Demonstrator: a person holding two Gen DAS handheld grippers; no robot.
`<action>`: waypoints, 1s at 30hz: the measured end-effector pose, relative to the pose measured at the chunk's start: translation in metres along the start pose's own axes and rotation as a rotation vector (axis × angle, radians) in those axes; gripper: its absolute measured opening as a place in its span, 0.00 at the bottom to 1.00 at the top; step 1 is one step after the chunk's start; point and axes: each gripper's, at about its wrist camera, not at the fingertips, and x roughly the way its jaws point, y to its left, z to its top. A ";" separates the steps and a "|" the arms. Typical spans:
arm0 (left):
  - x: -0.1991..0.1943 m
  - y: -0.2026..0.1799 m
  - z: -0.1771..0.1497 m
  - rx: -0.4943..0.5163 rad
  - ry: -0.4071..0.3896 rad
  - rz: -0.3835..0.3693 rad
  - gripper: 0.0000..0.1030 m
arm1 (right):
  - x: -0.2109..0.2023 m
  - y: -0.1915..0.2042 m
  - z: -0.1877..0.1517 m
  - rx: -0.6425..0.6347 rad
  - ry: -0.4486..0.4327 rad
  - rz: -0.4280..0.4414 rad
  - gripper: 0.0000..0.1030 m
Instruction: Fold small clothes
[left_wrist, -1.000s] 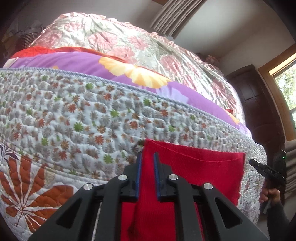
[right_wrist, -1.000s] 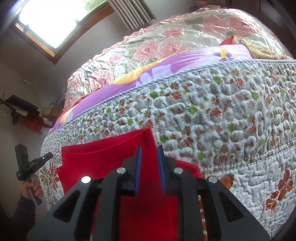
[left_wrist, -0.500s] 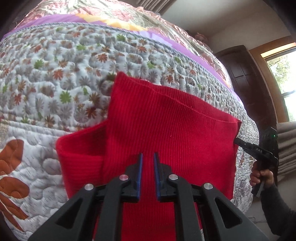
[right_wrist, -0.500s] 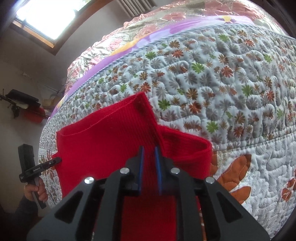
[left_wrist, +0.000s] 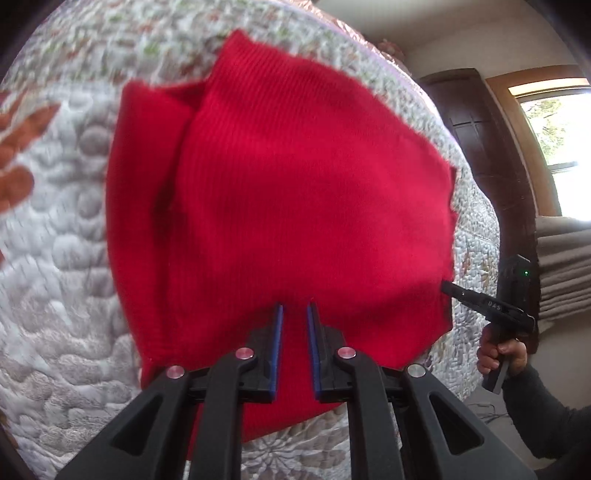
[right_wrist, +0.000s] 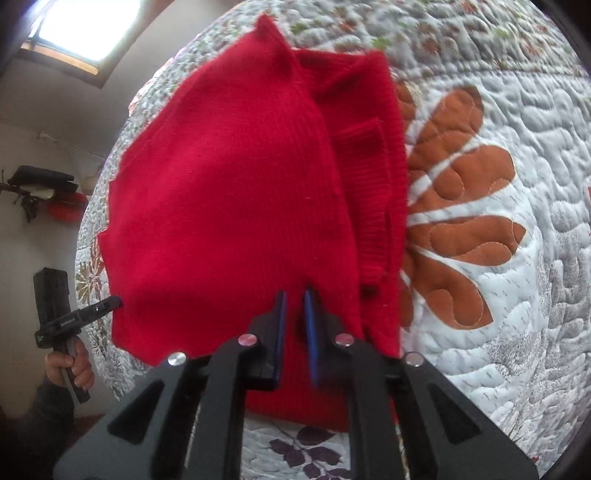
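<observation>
Lying on one big quilted bed (left_wrist: 66, 258) is one red knit garment (left_wrist: 295, 184), partly folded. Two grippers, left gripper (left_wrist: 294, 314) and right gripper (right_wrist: 294, 301), each pinch its near edge between almost closed fingers.

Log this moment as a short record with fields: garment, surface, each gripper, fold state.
garment: red knit garment, ribbed, lying flat
surface: quilted bedspread with orange leaf print
left gripper: at the garment's near edge, jaws slightly apart with red fabric showing in the gap; grip unclear
right gripper: same stance at the near edge, blurred; grip unclear
fold state: body folded over, with a layered band showing along one side
</observation>
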 end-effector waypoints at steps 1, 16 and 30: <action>0.002 0.005 -0.001 -0.010 -0.001 -0.006 0.08 | 0.002 -0.002 0.001 0.009 0.003 0.002 0.06; -0.099 0.039 0.024 -0.066 -0.092 -0.020 0.72 | -0.023 0.136 -0.077 -0.391 -0.082 -0.196 0.63; -0.060 0.107 0.115 -0.183 -0.010 -0.251 0.75 | 0.087 0.311 -0.189 -0.999 -0.107 -0.295 0.76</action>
